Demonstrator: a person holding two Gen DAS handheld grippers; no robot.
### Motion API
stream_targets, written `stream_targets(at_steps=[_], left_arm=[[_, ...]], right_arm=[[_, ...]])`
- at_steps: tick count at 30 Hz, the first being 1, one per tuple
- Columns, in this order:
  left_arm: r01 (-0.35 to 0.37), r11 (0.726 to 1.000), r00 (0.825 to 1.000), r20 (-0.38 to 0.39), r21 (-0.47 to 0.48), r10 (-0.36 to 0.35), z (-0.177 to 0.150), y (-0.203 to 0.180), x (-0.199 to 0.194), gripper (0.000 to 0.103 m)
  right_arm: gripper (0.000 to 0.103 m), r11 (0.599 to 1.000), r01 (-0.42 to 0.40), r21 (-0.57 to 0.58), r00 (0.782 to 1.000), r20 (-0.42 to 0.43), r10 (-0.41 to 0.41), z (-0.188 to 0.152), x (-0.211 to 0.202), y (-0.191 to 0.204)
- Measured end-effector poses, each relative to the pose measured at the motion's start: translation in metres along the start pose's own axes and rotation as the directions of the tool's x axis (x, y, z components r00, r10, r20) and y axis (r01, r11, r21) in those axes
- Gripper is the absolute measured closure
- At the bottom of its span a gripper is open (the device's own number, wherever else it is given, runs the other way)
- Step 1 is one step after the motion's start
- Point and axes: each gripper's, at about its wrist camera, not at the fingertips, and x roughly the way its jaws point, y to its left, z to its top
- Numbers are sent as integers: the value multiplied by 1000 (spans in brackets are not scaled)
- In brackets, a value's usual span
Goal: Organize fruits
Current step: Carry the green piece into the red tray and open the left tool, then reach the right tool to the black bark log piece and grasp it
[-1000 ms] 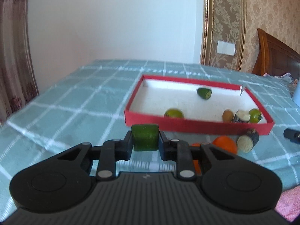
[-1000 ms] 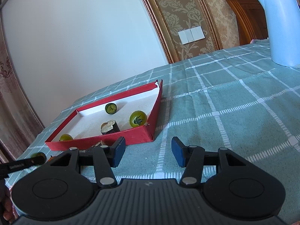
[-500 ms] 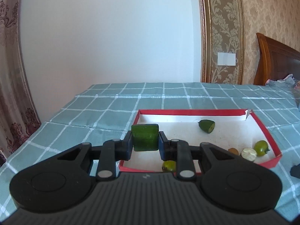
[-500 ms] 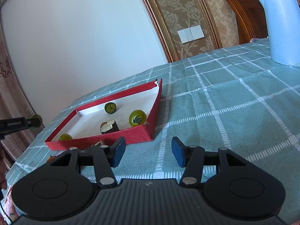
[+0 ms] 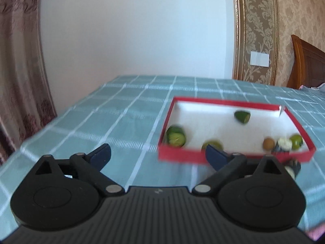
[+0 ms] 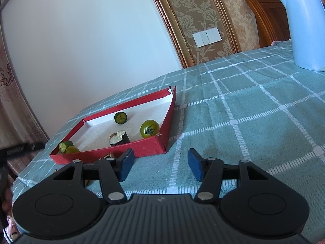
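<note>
A red tray with a white floor lies on the checked cloth. A green cucumber chunk lies in its near left corner, beside a green round fruit. Another cucumber piece, a brown fruit, a dark-skinned chunk and a green tomato also lie inside. My left gripper is open and empty, to the left of the tray's front. My right gripper is open and empty, near the tray's corner; the cucumber chunk and tomato show there.
A dark-skinned chunk lies on the cloth in front of the tray. A pale blue kettle stands at the far right. The table edge and curtain are to the left. A wooden headboard is behind.
My left gripper has opened and let go of the cucumber chunk, which now lies in the tray's near left corner. The left gripper has swung left. The right gripper has not moved.
</note>
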Motion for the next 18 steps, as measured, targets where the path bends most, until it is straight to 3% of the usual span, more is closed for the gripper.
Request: stream_targets(at_steps=[9, 18], left_arm=[[-61, 998, 995, -82, -8, 60, -39, 20, 4, 0], [-26, 1000, 986, -166, 11, 27, -40, 20, 15, 0]], right_arm=[[43, 998, 0, -63, 999, -33, -2, 0, 4, 10], [43, 971, -48, -235, 995, -101, 25, -6, 9, 51]])
